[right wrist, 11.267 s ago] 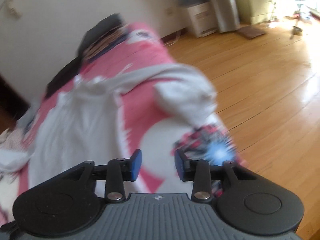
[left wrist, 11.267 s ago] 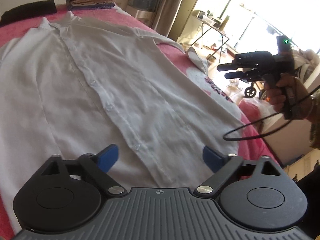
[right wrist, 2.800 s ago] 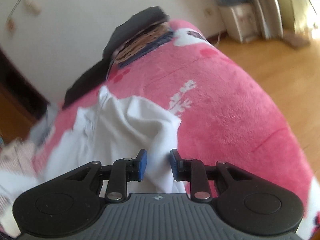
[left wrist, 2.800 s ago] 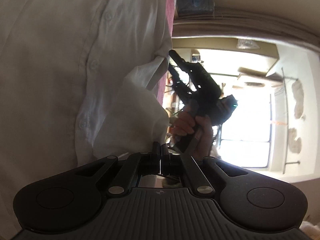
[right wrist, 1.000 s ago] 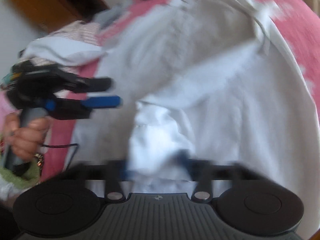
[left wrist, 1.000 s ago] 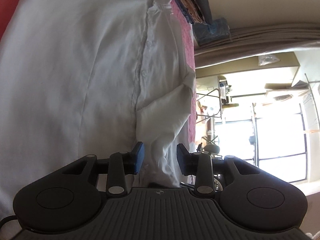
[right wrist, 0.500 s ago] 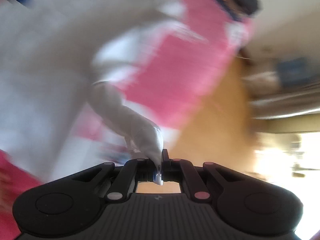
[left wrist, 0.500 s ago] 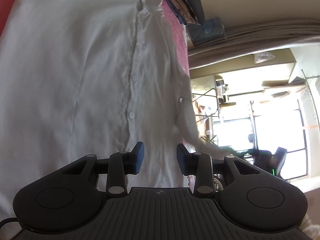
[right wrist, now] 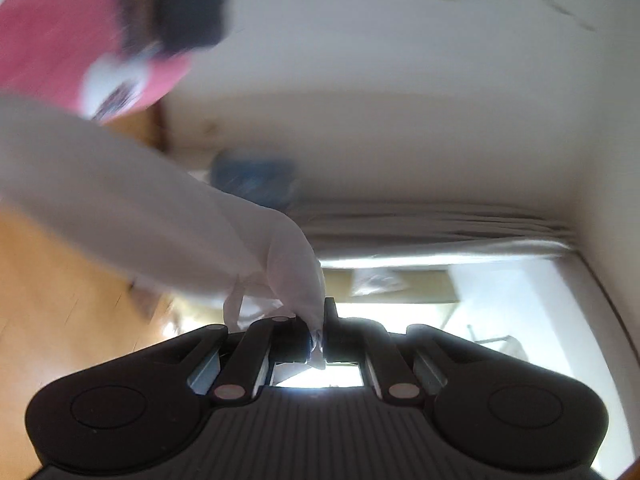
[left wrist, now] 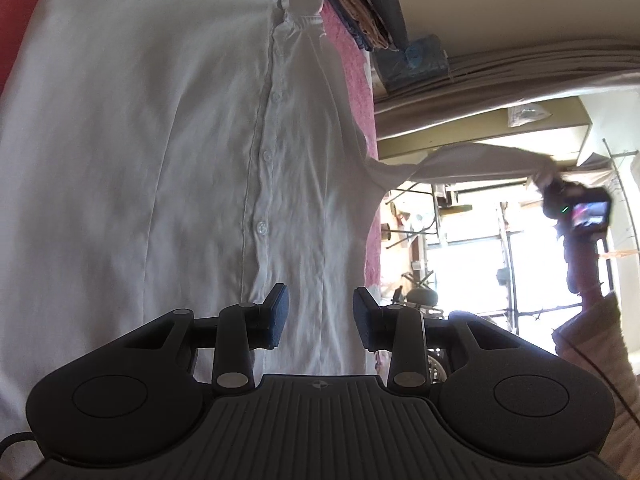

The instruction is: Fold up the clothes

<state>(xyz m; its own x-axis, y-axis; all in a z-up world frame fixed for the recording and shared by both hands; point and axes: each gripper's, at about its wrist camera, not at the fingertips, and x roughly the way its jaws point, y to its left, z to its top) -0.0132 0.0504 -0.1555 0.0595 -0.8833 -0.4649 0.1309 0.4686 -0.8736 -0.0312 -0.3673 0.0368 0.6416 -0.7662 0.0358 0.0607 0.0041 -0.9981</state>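
Pulling the sleeve [left wrist: 472,160] taut off the bed [left wrist: 352,80] with your right gripper [right wrist: 318,344] clamped on its cuff, while your left gripper [left wrist: 318,314] hovers open above the flat shirt [left wrist: 160,140], could drag the shirt askew or slip the cuff free.

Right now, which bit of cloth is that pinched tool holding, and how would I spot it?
Find the pink bed cover with the white shirt spread flat, buttons up. From the shirt's side, one sleeve stretches off the bed into the air. Its far end is clamped in the right gripper; it is the only part lifted off the bed.
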